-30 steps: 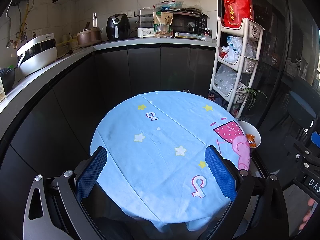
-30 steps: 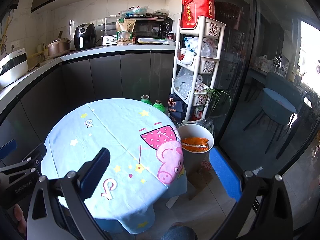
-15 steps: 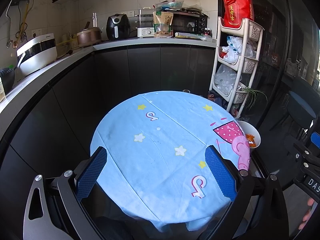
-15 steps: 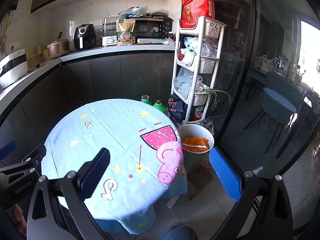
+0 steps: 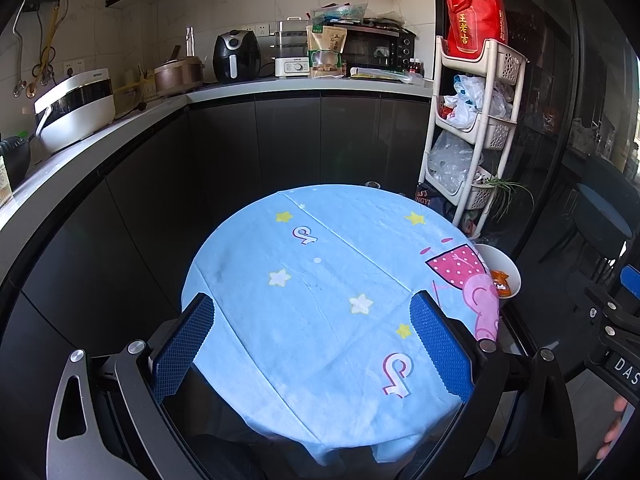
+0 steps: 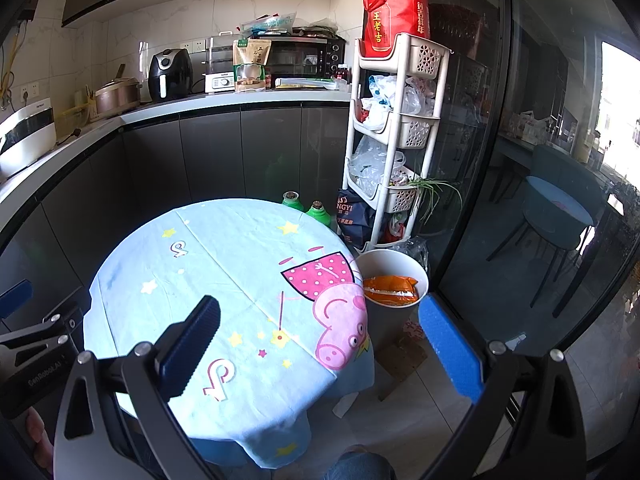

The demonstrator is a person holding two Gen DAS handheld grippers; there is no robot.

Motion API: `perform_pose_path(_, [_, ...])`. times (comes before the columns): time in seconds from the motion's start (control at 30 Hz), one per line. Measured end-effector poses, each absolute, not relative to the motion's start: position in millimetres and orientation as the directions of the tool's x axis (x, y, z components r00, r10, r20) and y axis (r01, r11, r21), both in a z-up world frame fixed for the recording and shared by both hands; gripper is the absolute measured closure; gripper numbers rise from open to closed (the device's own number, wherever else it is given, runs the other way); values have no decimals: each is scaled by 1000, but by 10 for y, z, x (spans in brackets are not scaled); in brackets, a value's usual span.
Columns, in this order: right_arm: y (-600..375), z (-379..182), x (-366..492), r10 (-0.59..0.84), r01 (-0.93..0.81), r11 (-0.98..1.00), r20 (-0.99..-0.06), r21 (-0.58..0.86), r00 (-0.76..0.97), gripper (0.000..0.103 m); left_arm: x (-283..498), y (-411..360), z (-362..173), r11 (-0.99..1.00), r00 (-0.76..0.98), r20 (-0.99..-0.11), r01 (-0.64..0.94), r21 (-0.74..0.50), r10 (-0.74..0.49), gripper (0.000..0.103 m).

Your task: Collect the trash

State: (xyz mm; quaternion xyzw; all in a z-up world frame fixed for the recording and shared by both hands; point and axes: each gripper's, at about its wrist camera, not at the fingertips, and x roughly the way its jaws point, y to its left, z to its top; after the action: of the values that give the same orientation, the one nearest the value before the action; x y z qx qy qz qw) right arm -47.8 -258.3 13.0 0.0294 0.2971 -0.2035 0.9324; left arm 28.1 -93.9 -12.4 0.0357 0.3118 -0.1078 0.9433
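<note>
A round table under a light blue cartoon cloth (image 5: 320, 280) (image 6: 224, 264) fills the middle of both views, with nothing lying on it. Beside its right edge on the floor stands a white bin (image 6: 394, 264) (image 5: 506, 268) holding an orange snack wrapper (image 6: 390, 289) (image 5: 501, 280). My left gripper (image 5: 316, 312) hovers open over the table's near side, nothing between its blue pads. My right gripper (image 6: 320, 328) is open above the table's right edge, its right pad over the floor by the bin.
A white tiered rack (image 6: 396, 136) with plastic bags and a red bag (image 6: 394, 14) stands behind the bin. Two green bottles (image 6: 306, 206) sit on the floor behind the table. Dark cabinets and a cluttered counter (image 5: 280, 84) wrap the left and back. A cardboard scrap (image 6: 402, 356) lies on the floor.
</note>
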Motion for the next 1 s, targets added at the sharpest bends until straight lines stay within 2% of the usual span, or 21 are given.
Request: perform_pose_path(1.0, [-2594, 126, -481, -360, 396, 916, -568, -64, 740, 3, 272, -929, -100, 975, 781, -598, 224, 1, -179, 8])
